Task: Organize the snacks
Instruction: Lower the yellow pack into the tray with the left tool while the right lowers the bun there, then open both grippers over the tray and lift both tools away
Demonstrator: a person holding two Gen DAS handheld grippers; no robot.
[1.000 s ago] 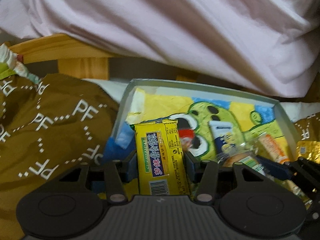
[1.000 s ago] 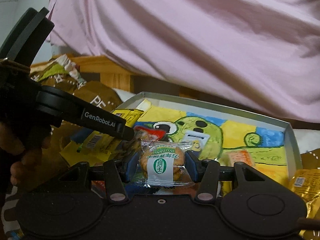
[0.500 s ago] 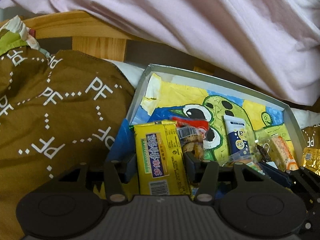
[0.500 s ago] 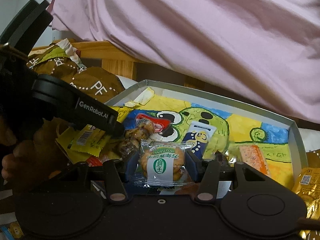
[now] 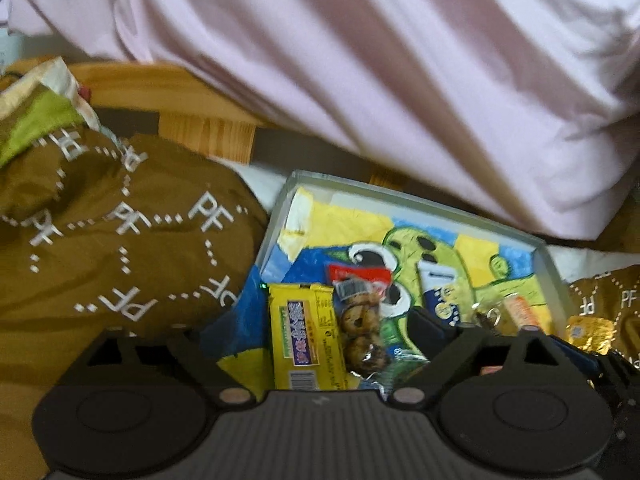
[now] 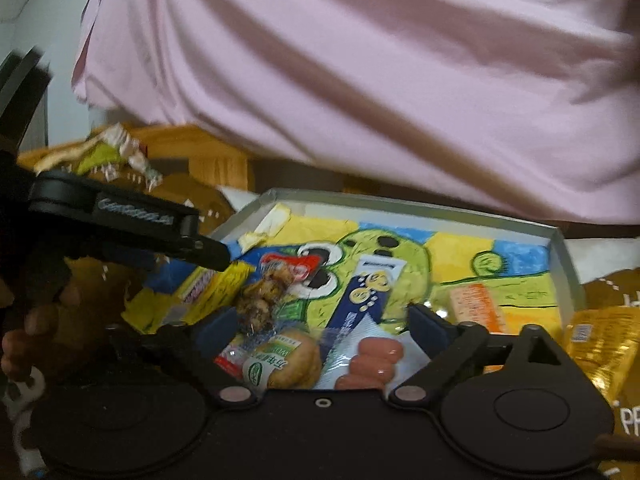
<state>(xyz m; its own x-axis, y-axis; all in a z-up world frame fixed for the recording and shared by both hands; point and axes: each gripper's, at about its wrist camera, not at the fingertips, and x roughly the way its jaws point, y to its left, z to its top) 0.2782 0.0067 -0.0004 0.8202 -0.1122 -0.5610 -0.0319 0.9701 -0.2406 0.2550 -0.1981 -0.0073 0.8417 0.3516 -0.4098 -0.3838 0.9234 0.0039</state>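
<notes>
Left wrist: left gripper (image 5: 308,332) just opened, yellow packet (image 5: 306,340) released; right gripper (image 6: 320,328) likewise, blurred round biscuit (image 6: 280,364) half hidden.

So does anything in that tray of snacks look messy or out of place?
Yes. The snacks sit heaped at the near end of the tray: the yellow packet, cookie pack, round cake and sausages overlap at odd angles. One gold packet lies outside it, on the brown cloth.

blurred: yellow packet (image 5: 306,336) print unreadable | hidden: its near end, behind left tool (image 5: 308,334) body
</notes>
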